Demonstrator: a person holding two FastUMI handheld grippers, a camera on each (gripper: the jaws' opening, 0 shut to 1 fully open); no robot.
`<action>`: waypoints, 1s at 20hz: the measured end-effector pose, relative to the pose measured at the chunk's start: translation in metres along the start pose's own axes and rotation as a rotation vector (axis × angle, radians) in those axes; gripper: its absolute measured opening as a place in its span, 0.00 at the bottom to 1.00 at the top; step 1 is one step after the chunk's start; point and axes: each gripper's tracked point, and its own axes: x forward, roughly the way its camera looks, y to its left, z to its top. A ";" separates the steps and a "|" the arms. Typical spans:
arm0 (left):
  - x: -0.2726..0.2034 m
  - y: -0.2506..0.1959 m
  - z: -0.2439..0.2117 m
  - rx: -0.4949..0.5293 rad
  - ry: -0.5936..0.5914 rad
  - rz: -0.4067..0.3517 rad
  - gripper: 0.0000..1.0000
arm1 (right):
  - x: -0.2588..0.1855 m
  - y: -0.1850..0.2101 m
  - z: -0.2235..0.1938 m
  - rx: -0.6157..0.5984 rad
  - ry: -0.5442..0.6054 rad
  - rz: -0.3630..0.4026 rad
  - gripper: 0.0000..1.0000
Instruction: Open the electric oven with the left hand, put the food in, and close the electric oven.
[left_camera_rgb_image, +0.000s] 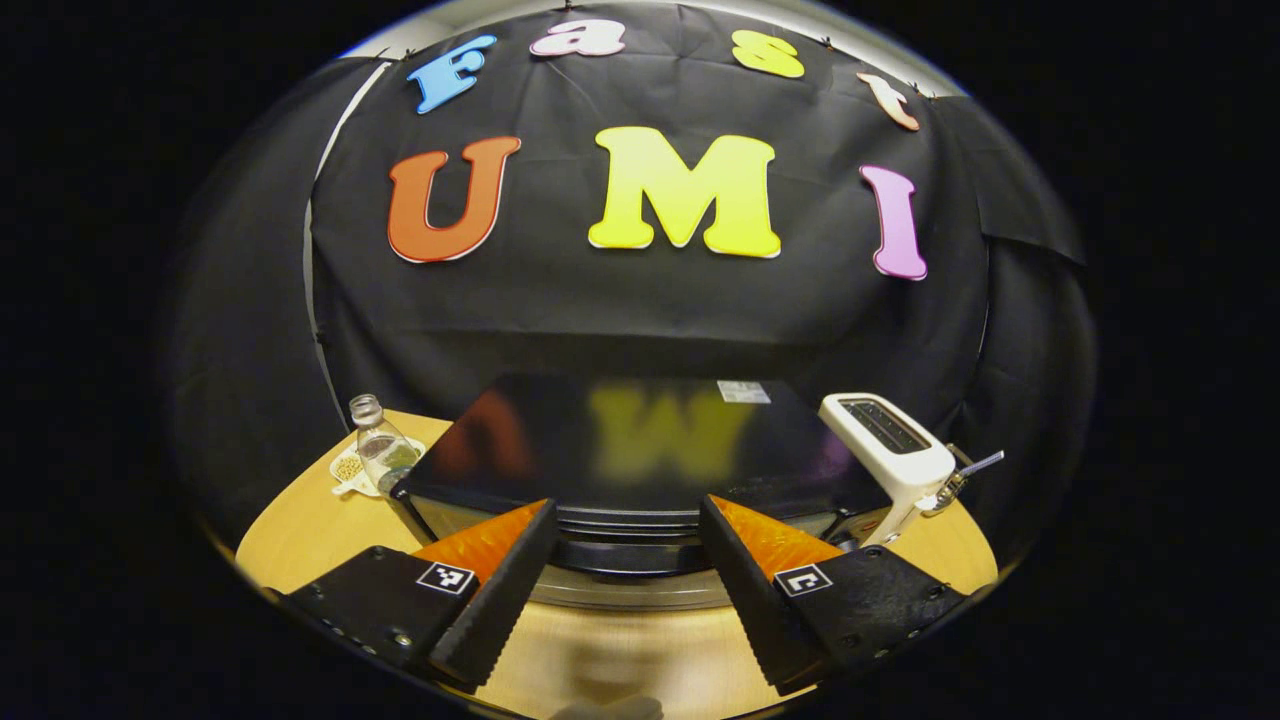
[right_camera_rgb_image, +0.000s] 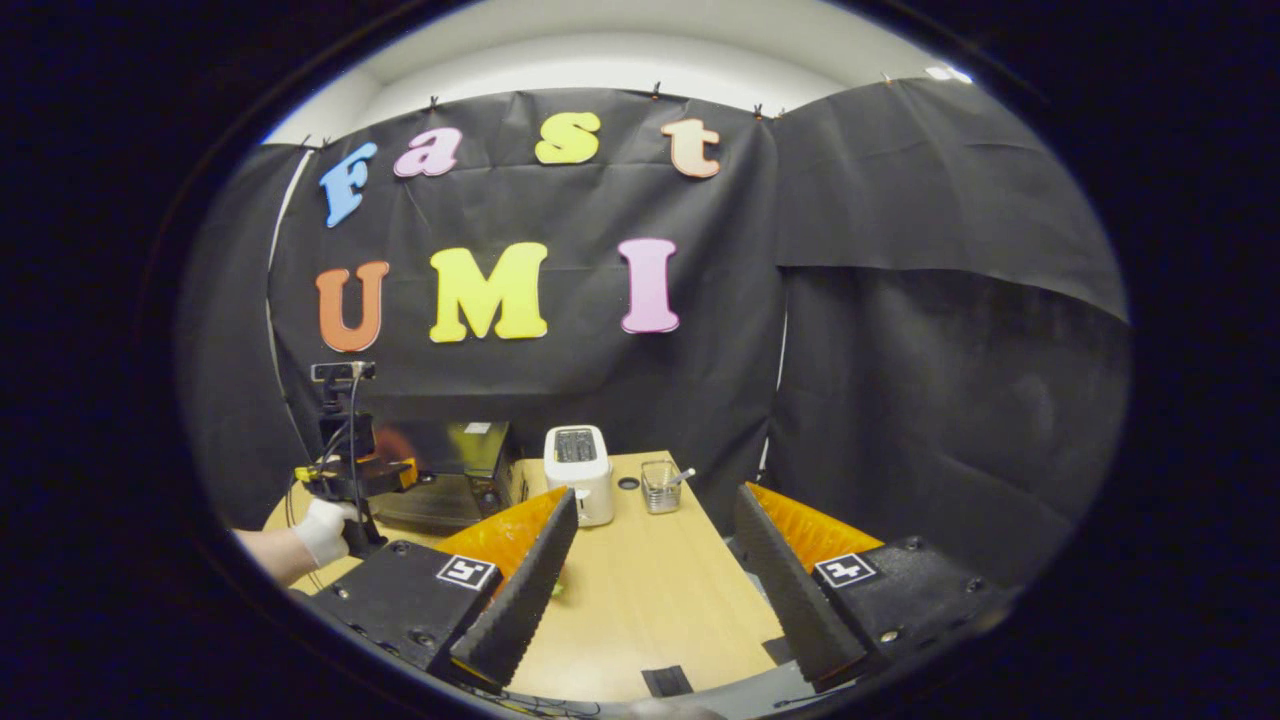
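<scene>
Left gripper (left_camera_rgb_image: 625, 540): we're spread wide, holding nothing, facing the oven (left_camera_rgb_image: 640, 450).
Right gripper (right_camera_rgb_image: 655, 560): wide apart, empty above the table (right_camera_rgb_image: 640, 600).

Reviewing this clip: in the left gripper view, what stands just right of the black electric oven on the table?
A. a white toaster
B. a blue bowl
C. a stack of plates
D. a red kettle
A. A white toaster with two top slots stands right beside the electric oven on the wooden table; the left gripper is open in front of the oven.
</scene>
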 end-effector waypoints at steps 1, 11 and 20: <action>0.008 0.000 0.008 0.025 -0.043 -0.009 0.97 | -0.001 -0.003 -0.001 0.000 -0.001 -0.008 1.00; -0.020 -0.004 -0.011 0.022 -0.009 -0.049 0.97 | -0.011 0.008 -0.017 0.008 0.028 0.029 0.91; -0.075 0.001 -0.069 0.065 0.057 -0.070 0.97 | -0.017 0.014 -0.034 0.032 0.057 0.069 1.00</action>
